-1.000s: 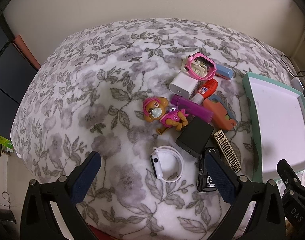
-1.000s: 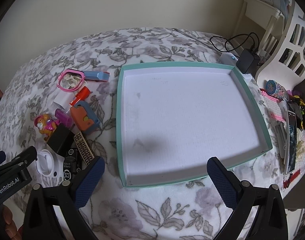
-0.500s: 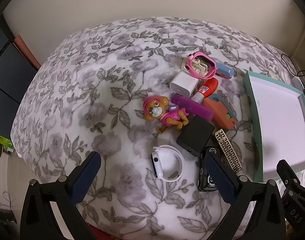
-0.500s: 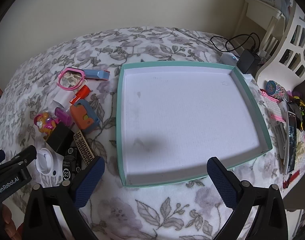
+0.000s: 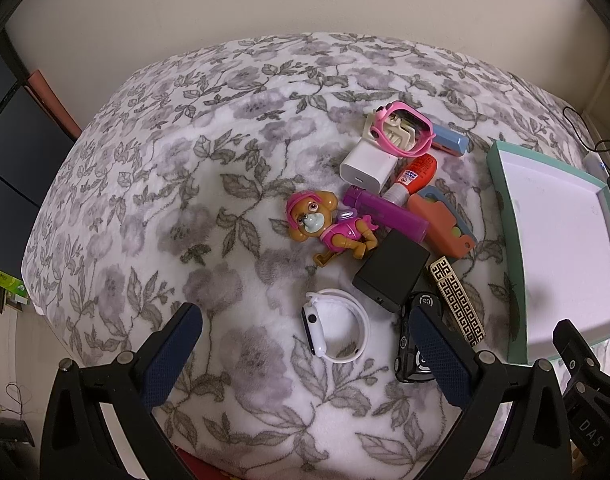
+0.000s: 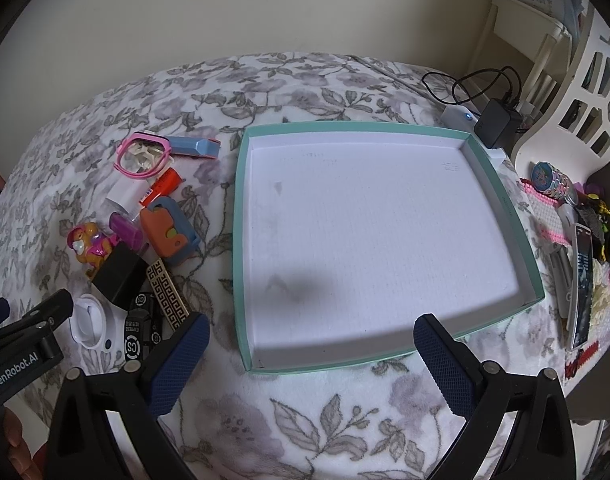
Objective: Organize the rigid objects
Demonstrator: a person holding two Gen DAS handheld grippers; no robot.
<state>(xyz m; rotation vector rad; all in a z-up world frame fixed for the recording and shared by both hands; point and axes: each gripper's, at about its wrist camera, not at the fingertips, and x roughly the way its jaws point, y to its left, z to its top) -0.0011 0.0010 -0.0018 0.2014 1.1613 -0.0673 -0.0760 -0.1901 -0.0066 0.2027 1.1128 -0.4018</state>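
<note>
The left tongs (image 5: 305, 344) hang spread wide above the flower-patterned blanket (image 5: 177, 208), nothing between their blue-padded fingers. Just ahead of them, a little toward their right finger, lies the white smartwatch (image 5: 335, 326) on its side. The right finger partly covers a black watch (image 5: 415, 344), and a gold-and-black patterned bar (image 5: 457, 300) lies just beyond that finger's tip. Further ahead sits the black box (image 5: 391, 270), touching the toy puppy (image 5: 329, 228) in its pink outfit. Behind those lie a purple tube (image 5: 385, 214), an orange-and-blue toy (image 5: 441, 220), a red glue bottle (image 5: 415, 174), a white charger block (image 5: 367, 168), a pink-framed watch (image 5: 405, 132) and a light blue stick (image 5: 451, 144), all crowded together and touching their neighbours.

The right tongs (image 6: 309, 356) are also spread wide and hold nothing. They hover over the near edge of the teal-rimmed tray (image 6: 241, 240), whose white inside lies straight ahead of them and holds no object. The heap of small things lies to the left of these tongs, just outside the tray's left wall. To their right, past the tray, a clutter of small items (image 6: 581, 248) lies along the bed's edge.
</note>
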